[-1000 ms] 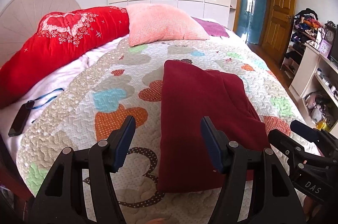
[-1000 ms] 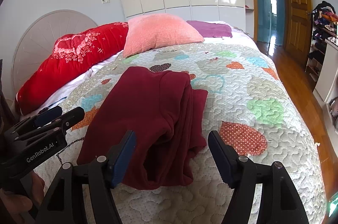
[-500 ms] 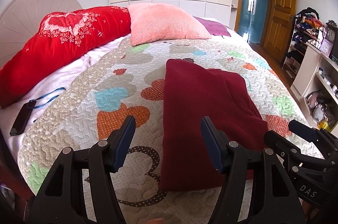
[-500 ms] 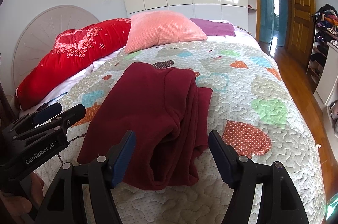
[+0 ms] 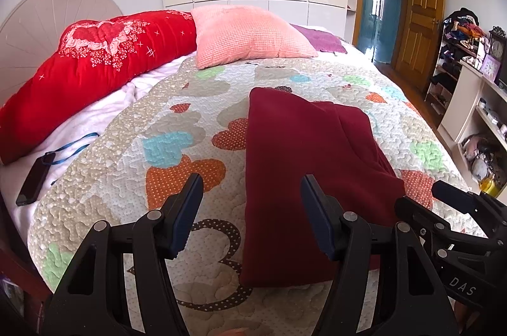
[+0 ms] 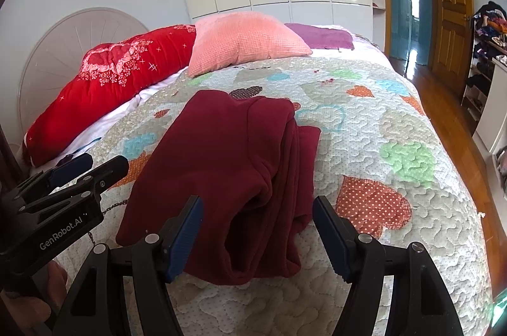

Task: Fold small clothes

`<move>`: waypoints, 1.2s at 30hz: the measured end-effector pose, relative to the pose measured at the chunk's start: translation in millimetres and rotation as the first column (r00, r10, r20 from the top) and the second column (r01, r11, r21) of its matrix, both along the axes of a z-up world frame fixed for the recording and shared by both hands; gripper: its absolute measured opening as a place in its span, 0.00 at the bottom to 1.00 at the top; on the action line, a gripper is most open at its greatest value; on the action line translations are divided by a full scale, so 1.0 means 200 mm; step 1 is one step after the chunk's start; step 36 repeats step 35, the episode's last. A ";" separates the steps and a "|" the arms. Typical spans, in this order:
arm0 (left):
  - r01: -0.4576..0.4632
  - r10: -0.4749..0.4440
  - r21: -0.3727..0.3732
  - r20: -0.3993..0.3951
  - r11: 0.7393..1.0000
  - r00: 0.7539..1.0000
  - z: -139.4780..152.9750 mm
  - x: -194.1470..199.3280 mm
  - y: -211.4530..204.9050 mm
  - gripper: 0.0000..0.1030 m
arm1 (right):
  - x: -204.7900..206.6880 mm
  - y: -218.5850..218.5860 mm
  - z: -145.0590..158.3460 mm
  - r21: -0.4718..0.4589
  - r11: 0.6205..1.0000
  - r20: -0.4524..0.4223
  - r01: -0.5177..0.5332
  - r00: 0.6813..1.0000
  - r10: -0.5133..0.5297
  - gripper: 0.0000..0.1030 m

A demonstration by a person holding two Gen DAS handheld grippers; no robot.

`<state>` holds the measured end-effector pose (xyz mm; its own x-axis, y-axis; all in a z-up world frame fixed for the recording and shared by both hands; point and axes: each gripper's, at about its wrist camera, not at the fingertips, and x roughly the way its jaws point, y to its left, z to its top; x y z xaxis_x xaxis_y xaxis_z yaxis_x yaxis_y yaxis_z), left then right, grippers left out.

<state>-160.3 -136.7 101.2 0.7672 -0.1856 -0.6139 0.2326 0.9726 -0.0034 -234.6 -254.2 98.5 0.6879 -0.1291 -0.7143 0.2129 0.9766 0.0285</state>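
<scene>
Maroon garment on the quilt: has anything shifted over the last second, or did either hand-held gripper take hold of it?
Nothing taken hold of. Both views have pulled slightly back and up from the maroon garment. The left hand-held gripper and the right hand-held gripper are open as before, clear of the cloth. The garment lies folded on the quilt in the same shape and place.

A folded garment (image 5: pixel 304 165) lies on the quilt (image 5: pixel 177 114) near the bed's foot edge, with two pillows (image 5: pixel 247 35) side by side behind it at the head edge and a phone (image 5: pixel 33 177) by the left edge, on the sheet.
</scene>
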 end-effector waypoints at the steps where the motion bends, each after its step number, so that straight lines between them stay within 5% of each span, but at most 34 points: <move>1: 0.000 0.000 -0.001 -0.003 1.000 1.000 0.00 0.00 0.00 0.62 | 0.00 0.00 0.00 0.000 1.000 -0.002 -0.001 1.000 0.001 0.67; 36: -0.005 0.005 -0.006 0.045 1.000 0.999 -0.02 0.01 0.03 0.62 | 0.01 0.02 -0.05 0.012 1.000 -0.027 -0.007 1.000 0.007 0.67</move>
